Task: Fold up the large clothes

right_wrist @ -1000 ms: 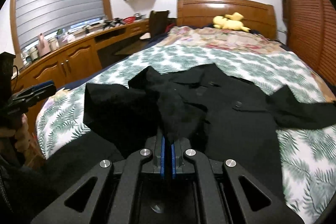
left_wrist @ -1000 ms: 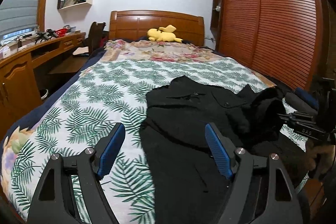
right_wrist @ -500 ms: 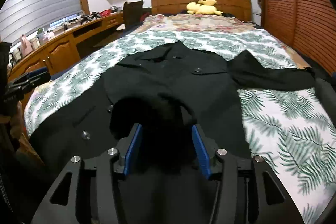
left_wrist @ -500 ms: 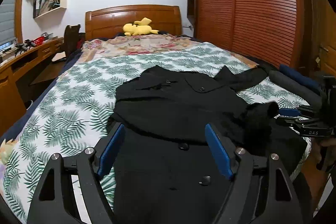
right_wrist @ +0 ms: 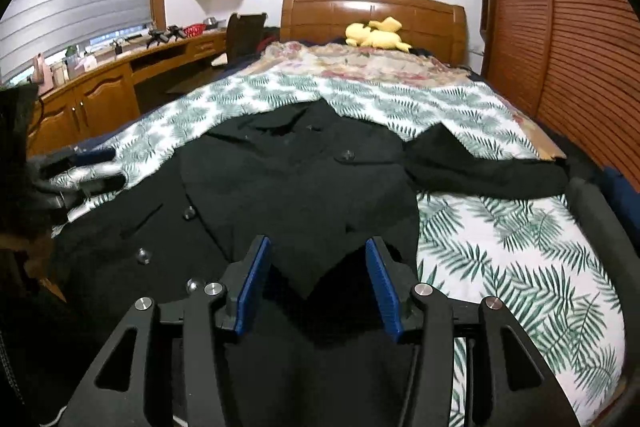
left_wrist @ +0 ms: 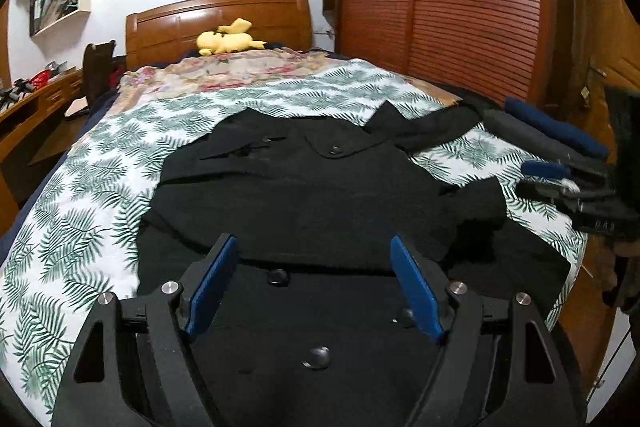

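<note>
From the left wrist view, the left gripper (left_wrist: 312, 283) hangs with its blue pads spread wide and nothing between them, low over the black coat (left_wrist: 304, 187). The coat lies front up on the bed (left_wrist: 80, 203) with its leaf-print cover, one sleeve folded across the chest and the other stretched toward the wardrobe (left_wrist: 472, 7). A yellow plush toy (left_wrist: 228, 41) rests by the headboard. From the right wrist view, the right gripper (right_wrist: 316, 287) is likewise wide apart and holds nothing, poised over the folded sleeve's cuff (right_wrist: 316, 263) on the coat (right_wrist: 288, 167). A wooden desk (right_wrist: 100, 95) runs along the window side.
</note>
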Demonstrator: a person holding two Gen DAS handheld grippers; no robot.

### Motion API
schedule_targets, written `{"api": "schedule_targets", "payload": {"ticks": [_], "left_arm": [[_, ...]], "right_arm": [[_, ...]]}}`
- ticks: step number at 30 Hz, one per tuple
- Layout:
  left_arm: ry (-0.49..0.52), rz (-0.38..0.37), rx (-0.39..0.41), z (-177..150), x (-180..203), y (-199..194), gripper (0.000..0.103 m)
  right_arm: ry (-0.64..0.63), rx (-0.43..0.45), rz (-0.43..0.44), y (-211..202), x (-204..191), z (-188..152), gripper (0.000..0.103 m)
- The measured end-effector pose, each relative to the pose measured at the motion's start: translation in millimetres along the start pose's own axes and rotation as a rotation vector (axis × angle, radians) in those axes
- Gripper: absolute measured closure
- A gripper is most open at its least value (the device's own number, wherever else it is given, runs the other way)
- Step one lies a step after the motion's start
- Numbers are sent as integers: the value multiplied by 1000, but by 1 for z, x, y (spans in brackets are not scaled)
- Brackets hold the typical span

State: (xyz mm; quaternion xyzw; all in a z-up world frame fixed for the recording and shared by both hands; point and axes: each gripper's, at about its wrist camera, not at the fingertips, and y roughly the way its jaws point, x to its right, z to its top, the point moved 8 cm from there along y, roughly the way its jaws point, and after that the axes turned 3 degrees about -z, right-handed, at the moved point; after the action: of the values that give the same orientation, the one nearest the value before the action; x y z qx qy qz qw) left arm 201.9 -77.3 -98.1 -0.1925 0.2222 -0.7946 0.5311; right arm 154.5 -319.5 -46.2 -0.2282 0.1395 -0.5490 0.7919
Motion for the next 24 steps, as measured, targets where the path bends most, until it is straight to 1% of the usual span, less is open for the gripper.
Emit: {"api": "schedule_targets", "payload": {"ticks": [3, 6, 10, 13, 15, 18, 21, 24], "left_arm": [[17, -9, -10, 0, 10, 5, 24], [20, -19, -16, -1, 15, 9, 24], [15, -31, -34, -4, 20, 14, 24], [18, -29, -39, -5, 22, 15, 24], [18, -29, -39, -5, 22, 14, 24], [19, -23, -38, -4, 22, 13, 24], [13, -25, -34, -2, 22, 12, 24], [18, -22, -24, 1, 26, 10, 24]], "right_arm": [[-25, -4, 15, 15, -2, -3, 52], [-44, -41, 37, 36, -1, -7, 53], [-11, -161, 52, 71, 13, -28, 55], [27, -260, 19, 92, 33, -55, 55], [72, -303, 32, 99, 45, -72, 55], [121, -318, 56, 101, 55, -81, 55], [123, -287, 55, 89, 60, -78, 55], [121, -229, 60, 71, 65, -66, 55]]}}
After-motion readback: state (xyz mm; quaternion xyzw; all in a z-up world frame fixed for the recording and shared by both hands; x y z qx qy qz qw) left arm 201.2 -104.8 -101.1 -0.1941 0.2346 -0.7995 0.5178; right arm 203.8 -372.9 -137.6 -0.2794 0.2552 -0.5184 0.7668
